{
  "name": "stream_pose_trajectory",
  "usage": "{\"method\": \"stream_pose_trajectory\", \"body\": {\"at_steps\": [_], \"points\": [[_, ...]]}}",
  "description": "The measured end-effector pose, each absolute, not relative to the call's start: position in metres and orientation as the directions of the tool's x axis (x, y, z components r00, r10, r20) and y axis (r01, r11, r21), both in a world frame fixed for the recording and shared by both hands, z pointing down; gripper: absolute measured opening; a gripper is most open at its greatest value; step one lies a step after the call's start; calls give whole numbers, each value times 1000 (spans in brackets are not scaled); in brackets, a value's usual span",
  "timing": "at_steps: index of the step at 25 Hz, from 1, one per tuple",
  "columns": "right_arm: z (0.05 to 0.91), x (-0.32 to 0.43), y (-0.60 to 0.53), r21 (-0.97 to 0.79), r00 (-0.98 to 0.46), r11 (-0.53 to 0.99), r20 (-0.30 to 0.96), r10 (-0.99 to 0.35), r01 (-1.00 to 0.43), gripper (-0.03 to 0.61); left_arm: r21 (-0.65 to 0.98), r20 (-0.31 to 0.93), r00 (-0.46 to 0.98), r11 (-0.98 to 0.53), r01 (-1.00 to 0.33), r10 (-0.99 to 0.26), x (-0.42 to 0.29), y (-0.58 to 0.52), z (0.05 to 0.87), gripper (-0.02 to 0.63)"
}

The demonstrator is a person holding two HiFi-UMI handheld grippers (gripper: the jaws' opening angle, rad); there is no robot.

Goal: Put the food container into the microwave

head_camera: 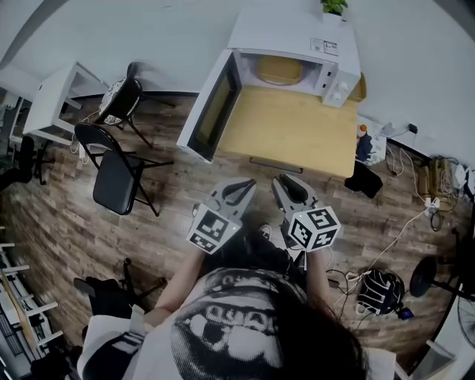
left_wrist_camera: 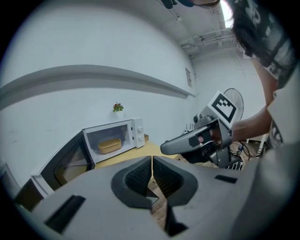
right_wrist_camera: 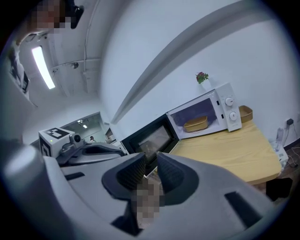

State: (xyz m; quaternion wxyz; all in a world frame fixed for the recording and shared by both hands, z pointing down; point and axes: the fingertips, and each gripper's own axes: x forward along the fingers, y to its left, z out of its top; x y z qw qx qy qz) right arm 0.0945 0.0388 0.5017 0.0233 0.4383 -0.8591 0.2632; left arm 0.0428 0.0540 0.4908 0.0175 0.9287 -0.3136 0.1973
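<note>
The white microwave [head_camera: 297, 37] stands at the back of a wooden table [head_camera: 297, 137]. Its door [head_camera: 211, 107] is swung wide open to the left. A tan food container [head_camera: 280, 70] sits inside the cavity; it also shows in the left gripper view [left_wrist_camera: 109, 145] and the right gripper view [right_wrist_camera: 196, 123]. Both grippers hover side by side over the floor in front of the table, well short of the microwave. My left gripper [head_camera: 241, 185] [left_wrist_camera: 152, 164] is shut and empty. My right gripper [head_camera: 286, 182] [right_wrist_camera: 151, 164] stands open by a narrow gap, with nothing in it.
A small potted plant [head_camera: 334, 7] tops the microwave. Two black folding chairs [head_camera: 119, 178] and a white desk [head_camera: 52, 96] stand to the left. Cables, a power strip and a dark bag [head_camera: 378, 289] lie on the wooden floor to the right.
</note>
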Motion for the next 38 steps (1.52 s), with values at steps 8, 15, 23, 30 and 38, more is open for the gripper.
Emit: {"method": "stream_pose_trajectory", "body": {"at_steps": [8, 15, 23, 30, 38], "points": [[491, 67, 40, -413, -633, 512, 248, -733, -754, 64, -105, 372, 703, -780, -617, -607, 11, 64, 484, 8], [466, 11, 60, -362, -656, 566, 211, -724, -741, 20, -117, 348, 689, -759, -641, -636, -40, 84, 470, 8], [452, -46, 88, -320, -685, 613, 202, -700, -722, 6, -101, 311, 703, -757, -645, -640, -84, 104, 460, 8], [449, -66, 104, -344, -694, 615, 190, -694, -709, 5, -95, 290, 728, -776, -624, -621, -99, 118, 456, 8], [452, -82, 115, -308, -686, 620, 203, -698, -722, 5, -102, 266, 740, -782, -615, -617, -115, 128, 455, 8]]}}
